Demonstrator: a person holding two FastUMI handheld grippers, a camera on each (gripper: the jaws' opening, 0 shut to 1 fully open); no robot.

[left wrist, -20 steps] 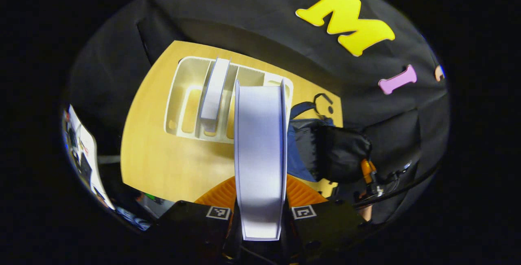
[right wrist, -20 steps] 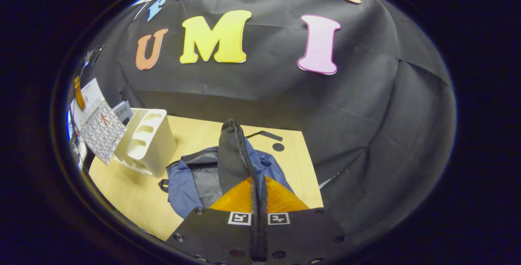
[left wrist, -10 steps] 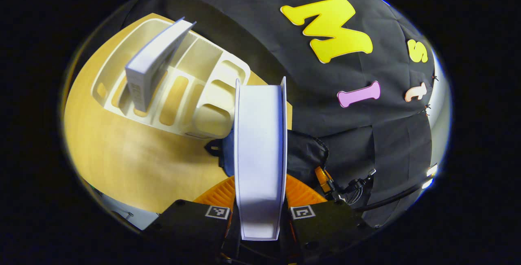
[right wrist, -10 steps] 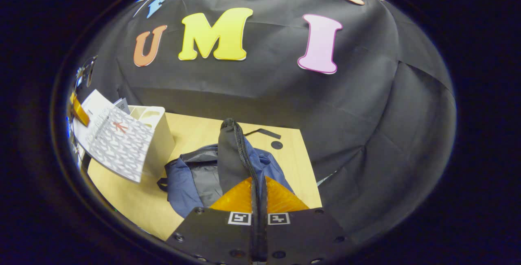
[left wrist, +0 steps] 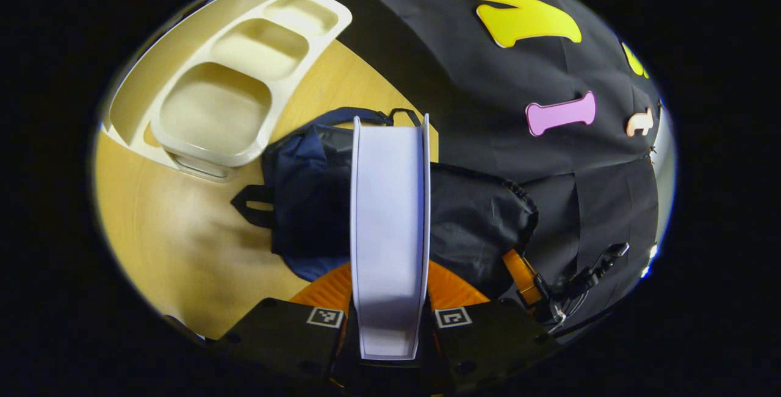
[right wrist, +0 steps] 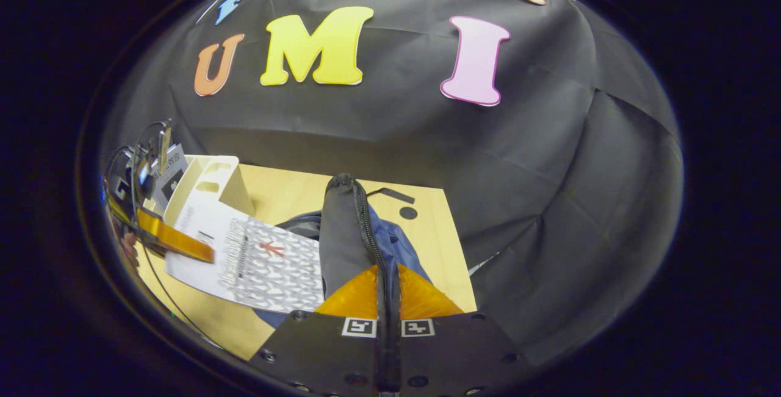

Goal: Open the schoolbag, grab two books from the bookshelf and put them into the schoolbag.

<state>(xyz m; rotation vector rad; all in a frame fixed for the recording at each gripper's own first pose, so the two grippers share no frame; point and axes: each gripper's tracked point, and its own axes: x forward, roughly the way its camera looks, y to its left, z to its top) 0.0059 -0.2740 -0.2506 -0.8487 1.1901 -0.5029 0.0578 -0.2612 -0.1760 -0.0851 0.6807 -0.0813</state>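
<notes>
Book held edge-on over the open schoolbag

The left gripper (left wrist: 390, 299) clamps a book (left wrist: 390, 226) above the blue schoolbag (left wrist: 305, 196) mid-table (left wrist: 183, 250); its patterned cover's print (right wrist: 256, 260) is too small to read. The right gripper (right wrist: 388, 299), closed, pinches the bag's zippered flap (right wrist: 345, 232) upright. The white bookshelf (left wrist: 226, 92) stands near the table's far-left corner.

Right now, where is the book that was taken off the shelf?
The book is clamped between the left gripper fingers, held over the open schoolbag. In the right gripper view it hangs just left of the raised bag flap, near the white bookshelf.
</notes>
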